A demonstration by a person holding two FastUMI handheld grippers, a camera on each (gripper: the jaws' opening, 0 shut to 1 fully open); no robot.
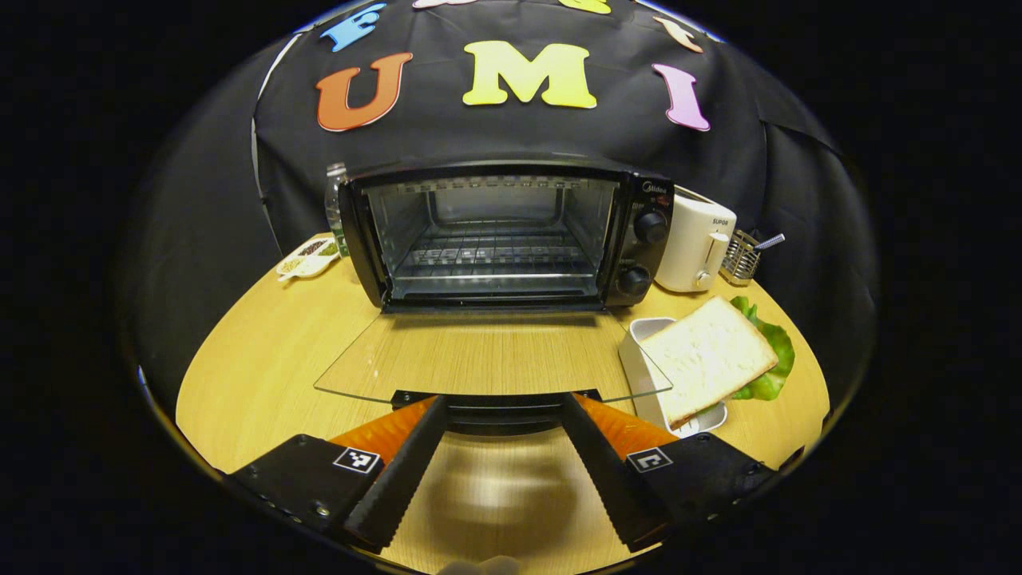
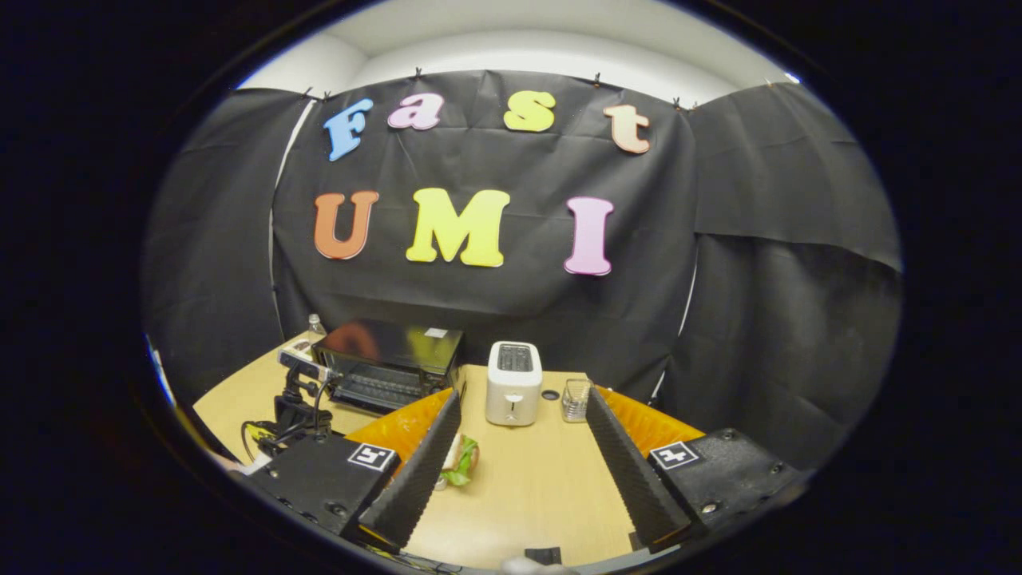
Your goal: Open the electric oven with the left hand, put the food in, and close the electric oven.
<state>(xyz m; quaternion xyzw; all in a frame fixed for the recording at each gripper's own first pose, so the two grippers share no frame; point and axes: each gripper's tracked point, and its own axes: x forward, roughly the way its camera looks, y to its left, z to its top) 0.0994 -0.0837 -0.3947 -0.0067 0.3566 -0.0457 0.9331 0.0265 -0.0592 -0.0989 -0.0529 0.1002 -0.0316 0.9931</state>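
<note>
The black electric oven (image 1: 511,231) stands open at the back of the round wooden table. Its glass door (image 1: 487,355) lies flat toward me and the wire rack (image 1: 495,259) inside is bare. My left gripper (image 1: 503,403) is open, its fingertips spread over the door's handle (image 1: 499,415) at the front edge. The food, a bread slice (image 1: 707,355) on lettuce (image 1: 770,367), rests in a white dish (image 1: 639,343) right of the door. In the right gripper view my right gripper (image 2: 523,399) hangs open high above the table, with the food (image 2: 461,463) by its left finger and the oven (image 2: 387,359) beyond.
A white toaster (image 1: 695,239) and a wire holder (image 1: 741,257) stand right of the oven. A bottle (image 1: 335,200) and a small divided dish (image 1: 307,257) sit to its left. Bare tabletop (image 1: 255,351) lies left of the door.
</note>
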